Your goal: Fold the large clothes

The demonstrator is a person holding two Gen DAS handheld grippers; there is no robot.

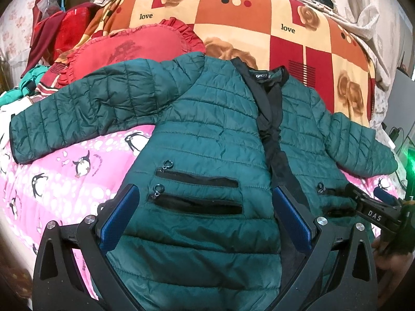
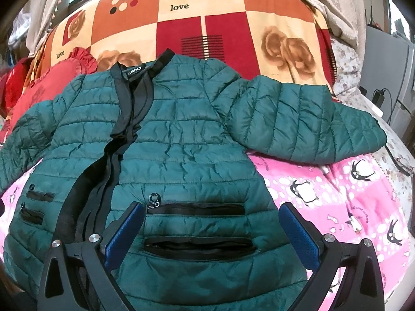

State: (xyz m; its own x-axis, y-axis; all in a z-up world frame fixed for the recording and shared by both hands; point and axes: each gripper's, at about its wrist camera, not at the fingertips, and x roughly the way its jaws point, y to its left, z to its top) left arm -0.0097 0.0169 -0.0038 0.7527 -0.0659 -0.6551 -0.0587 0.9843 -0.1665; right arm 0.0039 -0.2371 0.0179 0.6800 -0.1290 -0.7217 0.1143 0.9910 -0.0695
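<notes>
A dark green quilted jacket (image 1: 207, 134) lies flat, front up, on a pink penguin-print blanket (image 1: 67, 171), sleeves spread to both sides, its black-lined front partly open. My left gripper (image 1: 205, 202) is open and empty over the jacket's left front panel, by its two zip pockets. My right gripper (image 2: 211, 220) is open and empty over the right front panel (image 2: 197, 155), with its pockets between the fingers. The right gripper also shows at the right edge of the left wrist view (image 1: 371, 194).
A checked orange and red "love" blanket (image 1: 259, 26) covers the bed behind the jacket. A red frilled cushion (image 1: 135, 44) lies by the left sleeve. Piled clothes (image 1: 31, 85) are at the far left. A cable and charger (image 2: 381, 96) lie at the right bedside.
</notes>
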